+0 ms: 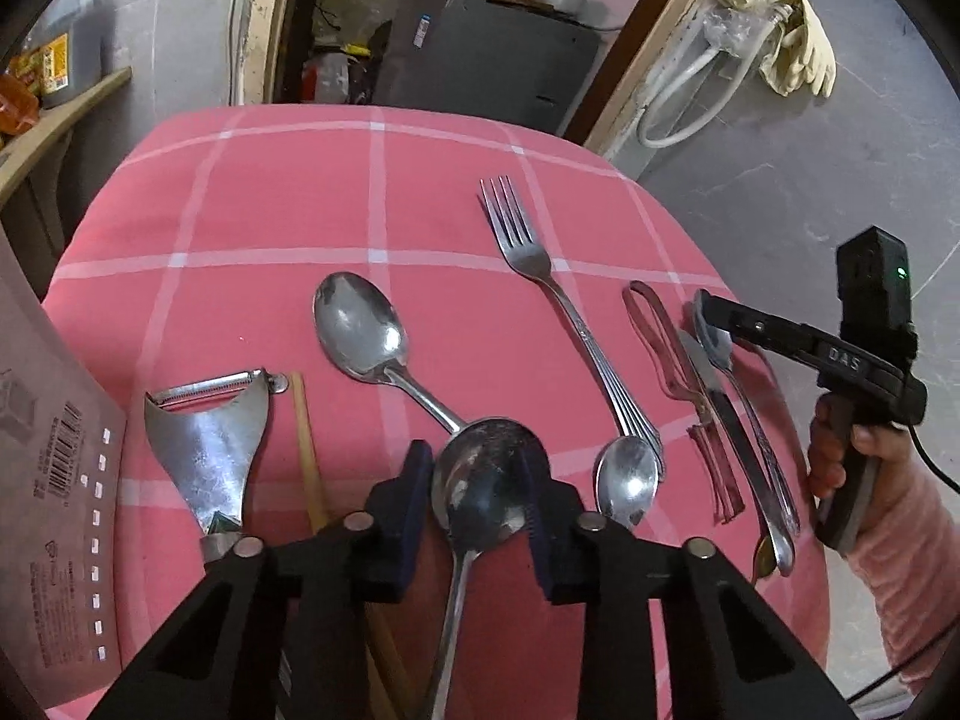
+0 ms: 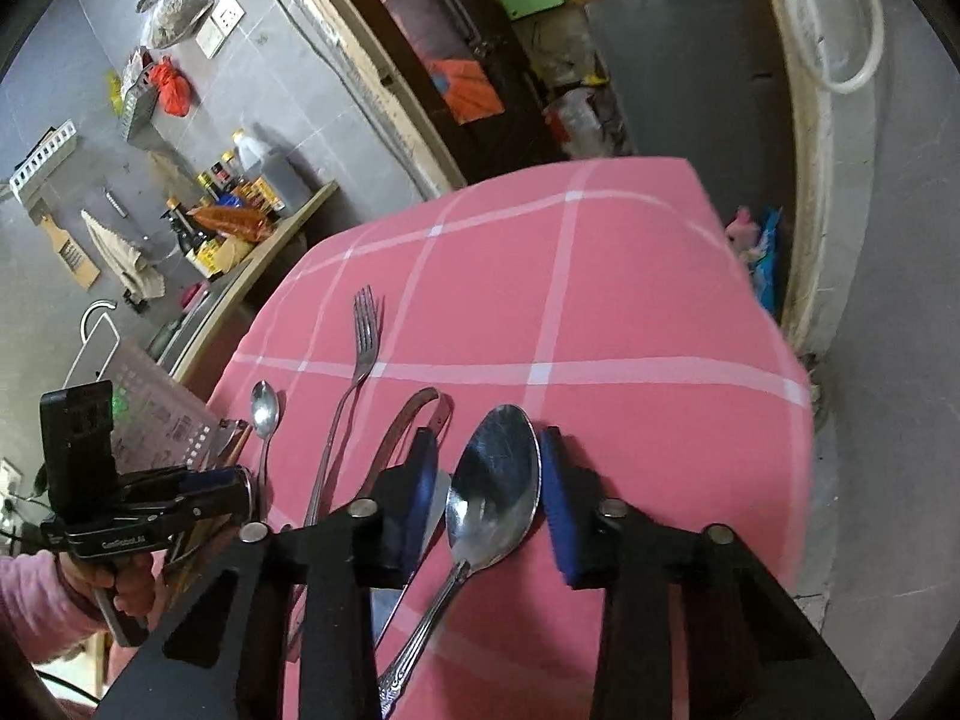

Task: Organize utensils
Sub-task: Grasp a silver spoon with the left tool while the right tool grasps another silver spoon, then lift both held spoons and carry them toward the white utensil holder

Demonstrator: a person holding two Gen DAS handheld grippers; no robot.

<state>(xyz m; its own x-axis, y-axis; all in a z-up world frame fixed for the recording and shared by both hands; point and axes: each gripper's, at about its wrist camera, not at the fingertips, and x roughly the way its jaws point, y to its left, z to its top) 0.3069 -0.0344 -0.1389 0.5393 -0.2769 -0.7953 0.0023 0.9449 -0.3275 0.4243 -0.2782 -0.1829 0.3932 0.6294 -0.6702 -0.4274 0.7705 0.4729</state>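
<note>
Utensils lie on a pink checked cloth [image 1: 420, 198]. In the left wrist view my left gripper [image 1: 480, 480] has its pads against both sides of a dark steel spoon's bowl [image 1: 489, 480]. Beyond lie a big spoon [image 1: 360, 324], a fork [image 1: 540, 276], a small spoon [image 1: 627, 480], a peeler [image 1: 210, 438], a chopstick [image 1: 309, 456], red tongs [image 1: 666, 348] and a knife [image 1: 720, 414]. My right gripper [image 2: 489, 492] is open around a large spoon [image 2: 495, 492] lying on the cloth; it also shows in the left wrist view [image 1: 714, 324].
A perforated grey basket [image 1: 54, 480] stands at the cloth's left edge. The cloth drops off at its far and right edges [image 2: 780, 360]. A shelf with bottles [image 2: 240, 198] is off to the left, and a dark cabinet [image 1: 480, 60] stands behind.
</note>
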